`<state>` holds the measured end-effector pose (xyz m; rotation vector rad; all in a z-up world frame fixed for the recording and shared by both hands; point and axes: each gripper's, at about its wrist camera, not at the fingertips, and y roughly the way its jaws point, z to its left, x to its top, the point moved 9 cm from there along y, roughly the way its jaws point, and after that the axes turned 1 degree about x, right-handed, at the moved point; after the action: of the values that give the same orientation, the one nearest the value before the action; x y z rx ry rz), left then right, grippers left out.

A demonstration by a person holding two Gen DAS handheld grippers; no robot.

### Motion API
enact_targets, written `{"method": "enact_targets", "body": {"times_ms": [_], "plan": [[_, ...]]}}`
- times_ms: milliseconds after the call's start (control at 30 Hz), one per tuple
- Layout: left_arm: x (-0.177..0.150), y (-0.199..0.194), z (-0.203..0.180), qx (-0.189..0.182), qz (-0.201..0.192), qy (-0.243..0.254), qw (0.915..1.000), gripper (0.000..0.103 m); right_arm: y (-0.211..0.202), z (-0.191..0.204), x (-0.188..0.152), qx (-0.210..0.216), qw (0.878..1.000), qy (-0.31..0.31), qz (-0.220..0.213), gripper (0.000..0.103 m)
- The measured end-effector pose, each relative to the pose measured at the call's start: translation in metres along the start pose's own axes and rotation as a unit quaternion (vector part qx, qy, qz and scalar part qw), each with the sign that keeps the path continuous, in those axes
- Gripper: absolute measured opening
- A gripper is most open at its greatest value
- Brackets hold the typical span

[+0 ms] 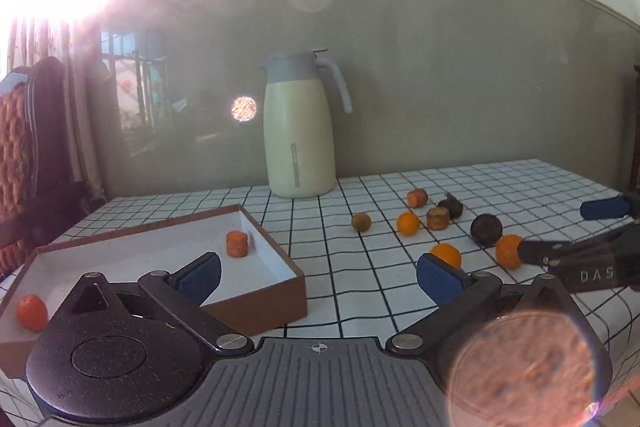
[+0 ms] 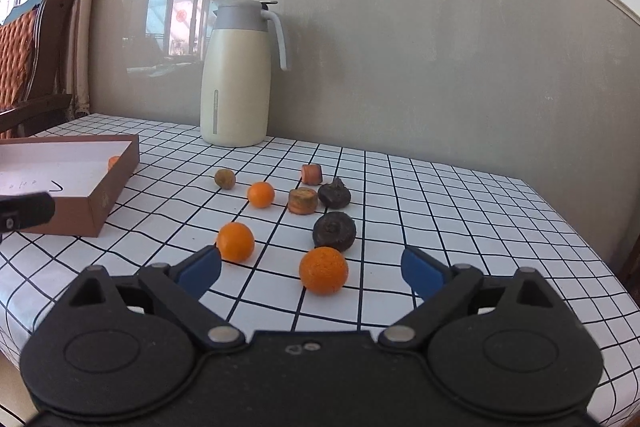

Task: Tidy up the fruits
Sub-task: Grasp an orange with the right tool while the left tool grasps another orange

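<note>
centering right gripper (image 2: 311, 273) fingers, spread wide, empty, round nearest orange (image 2: 323, 270); we close gently. left gripper (image 1: 318, 277) also released.

White surface (image 2: 440, 195) gridded with black lines, cream jug (image 2: 234, 83) with grey top at 12 o'clock, brown box (image 2: 102, 201) lined white, orange fruits (image 2: 323, 270), dark brown fruits (image 2: 334, 231)
</note>
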<state>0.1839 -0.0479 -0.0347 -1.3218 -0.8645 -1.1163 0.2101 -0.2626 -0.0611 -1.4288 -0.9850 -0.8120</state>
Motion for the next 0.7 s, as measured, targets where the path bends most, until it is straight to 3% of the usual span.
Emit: {"method": "enact_targets", "body": {"times_ms": [100,300,367,433,600,700], "plan": [[-0.003,0.007,-0.009,-0.016,0.005,-0.007,0.9998,0.103,0.001,-0.003,-0.003,0.001,1.0,-0.001,0.005,0.089],[0.003,0.024,-0.042,-0.041,0.001,0.022,0.9989,0.102,0.015,-0.008,-0.009,-0.003,1.0,-0.007,0.019,0.07],[0.003,0.031,-0.053,-0.05,0.002,0.03,0.9983,0.096,0.018,-0.008,-0.01,-0.003,1.0,-0.012,0.018,0.067],[0.002,0.041,-0.061,-0.057,0.013,0.036,0.9977,0.08,0.023,-0.009,-0.011,-0.004,1.0,-0.014,0.021,0.067],[-0.002,0.065,-0.073,-0.07,0.036,0.024,0.9966,0.079,0.036,-0.012,-0.011,0.001,0.999,-0.015,0.028,0.061],[-0.006,0.077,-0.08,-0.079,0.052,0.018,0.9953,0.072,0.043,-0.012,-0.013,0.006,0.999,-0.017,0.038,0.051]]}}
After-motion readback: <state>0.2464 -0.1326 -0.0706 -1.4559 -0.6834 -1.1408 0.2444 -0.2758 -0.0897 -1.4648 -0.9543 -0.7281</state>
